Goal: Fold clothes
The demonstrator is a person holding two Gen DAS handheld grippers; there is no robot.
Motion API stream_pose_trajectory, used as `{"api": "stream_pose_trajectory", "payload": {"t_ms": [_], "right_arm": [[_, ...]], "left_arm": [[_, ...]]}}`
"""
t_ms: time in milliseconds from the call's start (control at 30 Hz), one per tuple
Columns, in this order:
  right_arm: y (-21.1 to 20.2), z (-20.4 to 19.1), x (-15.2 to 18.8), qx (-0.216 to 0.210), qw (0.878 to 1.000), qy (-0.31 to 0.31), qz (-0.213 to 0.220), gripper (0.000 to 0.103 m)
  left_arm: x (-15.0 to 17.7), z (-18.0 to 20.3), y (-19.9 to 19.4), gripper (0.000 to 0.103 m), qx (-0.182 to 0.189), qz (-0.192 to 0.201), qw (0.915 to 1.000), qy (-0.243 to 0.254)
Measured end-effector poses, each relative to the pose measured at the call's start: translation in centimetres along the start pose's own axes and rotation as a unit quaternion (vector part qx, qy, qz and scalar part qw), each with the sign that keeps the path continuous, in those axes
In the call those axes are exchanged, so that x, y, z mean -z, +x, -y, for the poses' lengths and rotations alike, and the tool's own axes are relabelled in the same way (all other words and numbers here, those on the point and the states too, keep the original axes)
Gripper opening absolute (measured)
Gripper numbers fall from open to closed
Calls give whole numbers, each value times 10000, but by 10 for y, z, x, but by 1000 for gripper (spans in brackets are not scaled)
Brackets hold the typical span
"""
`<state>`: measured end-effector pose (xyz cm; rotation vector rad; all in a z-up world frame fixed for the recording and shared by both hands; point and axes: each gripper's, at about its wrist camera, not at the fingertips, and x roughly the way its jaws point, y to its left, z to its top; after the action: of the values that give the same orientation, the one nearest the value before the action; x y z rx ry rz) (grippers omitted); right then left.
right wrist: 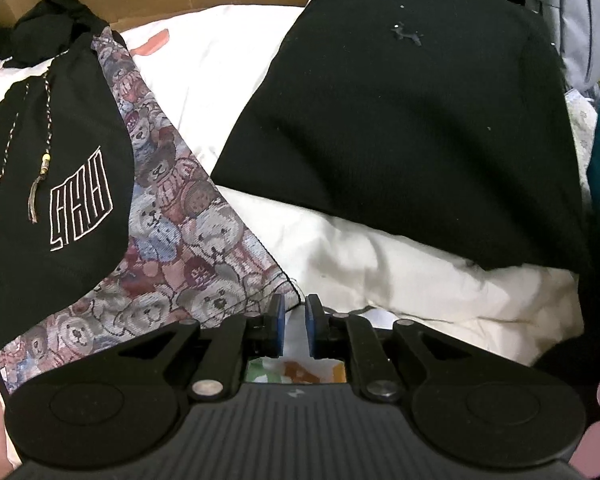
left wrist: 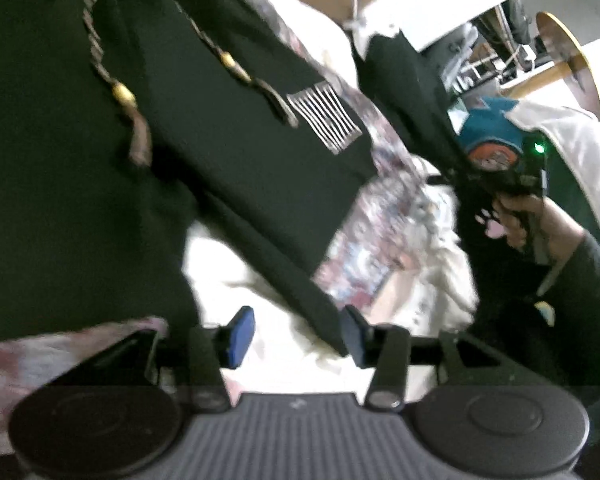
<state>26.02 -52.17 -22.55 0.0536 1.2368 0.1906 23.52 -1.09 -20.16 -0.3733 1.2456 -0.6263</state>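
Black hoodie [left wrist: 240, 132] ahead of open left gripper [left wrist: 296, 336], sleeve between fingers

Each black tool [right wrist: 294, 330] has blue pads [right wrist: 278, 326] and silver screws [right wrist: 207, 387].

Black hoodie [left wrist: 228, 128] blurred, perhaps edge-cropped

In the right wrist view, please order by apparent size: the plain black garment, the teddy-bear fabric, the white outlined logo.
1. plain black garment
2. teddy-bear fabric
3. white outlined logo
Apparent sizes only; fisheye and nearness distort them.
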Motion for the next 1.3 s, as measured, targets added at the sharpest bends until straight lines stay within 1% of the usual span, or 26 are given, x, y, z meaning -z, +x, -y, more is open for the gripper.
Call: {"api": "stream_pose_trajectory", "payload": {"t_ms": [100,167,267,300,333,400,467,567,733,767,833,900,933,1000,1033,1067,1133,1300], "right_arm": [[-11,-4,1,-6,9999,68,107,14],[-20,-7,1,-44,9997,129,200,14],[-35,-14,0,-106,9991,169,365,18],[-39,-15,-1,-119,9989,180,414,24],[-42,-17,-1,-128,9987,193,461,27],[-50,-22,-2,-169,9980,196,576,29],[-56,-27,-2,-200,9977,182,629,30],[-58,-33,-1,-222,9975,170,652,33],[-61,-39,4,-239,9974,182,649,34],[-62,-40,6,-245,9974,194,645,34],[-63,-40,9,-248,9974,206,639,34],[-64,-40,12,-232,9976,205,621,34],[-64,-40,14,-220,9976,209,615,34],[-65,-39,16,-188,9977,238,598,34],[-66,-39,17,-183,9977,247,600,34],[-66,-40,18,-186,9976,257,609,34],[-68,-40,20,-194,9975,272,630,34],[-73,-43,25,-243,9968,283,703,34]], "left_arm": [[-6,-10,-18,50,-173,242,9995,-104],[-7,-14,-29,50,-364,425,9982,-198],[-7,-18,-42,54,-580,592,9964,-200],[-6,-16,-42,55,-660,606,9959,-148],[-4,-15,-43,55,-795,623,9949,-50],[1,-11,-40,58,-972,649,9931,77],[8,-13,-41,64,-1108,674,9914,168],[18,-18,-40,65,-1241,619,9901,230],[33,-32,-26,65,-1400,483,9888,182],[35,-35,-24,62,-1459,494,9879,194],[38,-41,-21,58,-1556,527,9863,167],[39,-46,-22,56,-1498,553,9871,132],[39,-48,-22,52,-1473,560,9874,118],[38,-51,-23,33,-1433,544,9881,79],[38,-53,-23,13,-1411,515,9886,29],[37,-55,-23,9,-1401,491,9889,-4],[39,-55,-27,6,-1331,486,9899,-55],[46,-46,-30,6,-1233,420,9915,-22]]}}
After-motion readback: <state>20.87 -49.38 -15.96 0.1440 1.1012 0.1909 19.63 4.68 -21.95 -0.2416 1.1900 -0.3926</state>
